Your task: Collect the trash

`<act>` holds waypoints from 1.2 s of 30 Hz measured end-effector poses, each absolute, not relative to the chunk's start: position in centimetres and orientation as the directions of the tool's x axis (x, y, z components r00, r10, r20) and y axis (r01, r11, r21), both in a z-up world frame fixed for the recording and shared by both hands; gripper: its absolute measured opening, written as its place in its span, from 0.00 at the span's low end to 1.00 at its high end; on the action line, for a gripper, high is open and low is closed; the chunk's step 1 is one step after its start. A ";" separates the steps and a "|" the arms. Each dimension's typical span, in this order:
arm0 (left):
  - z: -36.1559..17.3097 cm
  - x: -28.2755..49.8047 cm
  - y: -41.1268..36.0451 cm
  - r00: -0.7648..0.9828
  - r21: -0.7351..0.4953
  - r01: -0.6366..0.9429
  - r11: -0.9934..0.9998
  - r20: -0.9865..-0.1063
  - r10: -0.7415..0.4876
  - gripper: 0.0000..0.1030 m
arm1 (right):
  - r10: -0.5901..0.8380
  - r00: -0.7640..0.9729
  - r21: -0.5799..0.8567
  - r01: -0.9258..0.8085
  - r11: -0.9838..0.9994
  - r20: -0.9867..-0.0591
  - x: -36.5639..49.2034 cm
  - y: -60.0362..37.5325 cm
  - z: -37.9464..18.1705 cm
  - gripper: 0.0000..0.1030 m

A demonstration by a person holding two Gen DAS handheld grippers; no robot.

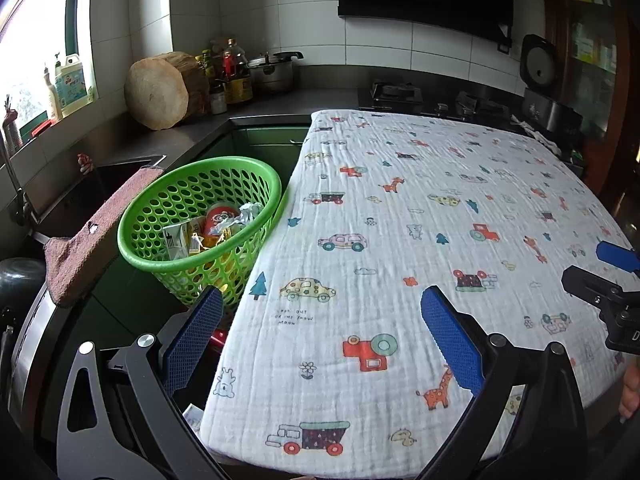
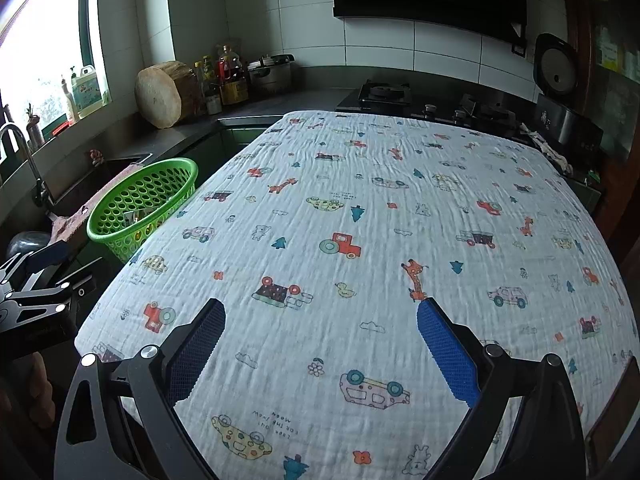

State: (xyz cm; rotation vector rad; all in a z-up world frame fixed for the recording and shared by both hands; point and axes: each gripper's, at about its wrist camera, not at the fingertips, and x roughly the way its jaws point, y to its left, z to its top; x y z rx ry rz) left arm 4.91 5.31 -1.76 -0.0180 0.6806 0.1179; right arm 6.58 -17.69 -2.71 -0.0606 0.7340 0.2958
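Only the left wrist view looks into the green basket (image 1: 200,216) beside the desk (image 1: 400,240), showing crumpled paper (image 1: 250,213) and cartons (image 1: 180,240). Left hand-held gripper (image 1: 322,300) and right hand-held gripper (image 2: 320,312) gape wide, empty.

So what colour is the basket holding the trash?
Bright green basket, clearest in the left wrist view.

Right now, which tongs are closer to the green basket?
The left tongs: the green basket sits just ahead on their left. The right tongs hang over the tablecloth, farther away.
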 end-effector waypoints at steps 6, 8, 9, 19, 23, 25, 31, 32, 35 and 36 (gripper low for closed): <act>-1.7 4.9 5.4 0.772 0.017 -0.120 0.993 -0.627 0.104 0.95 | 0.236 0.710 0.047 -0.276 0.960 -0.664 6.6 -18.1 -2.6 0.91; -1.7 4.9 5.5 0.774 0.013 -0.121 0.993 -0.625 0.102 0.95 | 0.233 0.711 0.046 -0.271 0.961 -0.663 6.6 -18.3 -2.6 0.91; -1.6 4.9 5.6 0.774 0.011 -0.120 0.993 -0.625 0.100 0.95 | 0.231 0.712 0.046 -0.269 0.962 -0.663 6.6 -18.4 -2.6 0.91; -1.9 5.0 5.2 0.771 0.009 -0.111 0.994 -0.631 0.092 0.95 | 0.217 0.713 0.040 -0.256 0.966 -0.667 6.7 -18.6 -2.8 0.91; -1.9 5.0 5.2 0.771 0.010 -0.108 0.994 -0.630 0.090 0.95 | 0.215 0.714 0.041 -0.253 0.967 -0.666 6.7 -18.8 -2.9 0.91; -1.9 5.0 5.1 0.772 0.010 -0.107 0.994 -0.629 0.090 0.95 | 0.214 0.715 0.041 -0.252 0.967 -0.666 6.6 -18.9 -2.9 0.91; -1.9 4.9 5.0 0.772 0.009 -0.104 0.995 -0.629 0.086 0.95 | 0.215 0.716 0.041 -0.252 0.967 -0.664 6.6 -18.9 -2.9 0.91; -1.9 4.9 5.0 0.773 0.009 -0.104 0.995 -0.629 0.087 0.95 | 0.214 0.716 0.041 -0.252 0.967 -0.665 6.6 -19.0 -2.9 0.91; -1.9 4.8 4.8 0.774 0.010 -0.105 0.994 -0.627 0.088 0.95 | 0.213 0.716 0.040 -0.251 0.967 -0.664 6.6 -18.9 -2.9 0.91; -1.9 4.8 4.9 0.775 0.009 -0.103 0.995 -0.627 0.086 0.95 | 0.212 0.717 0.039 -0.250 0.968 -0.664 6.6 -19.0 -2.9 0.91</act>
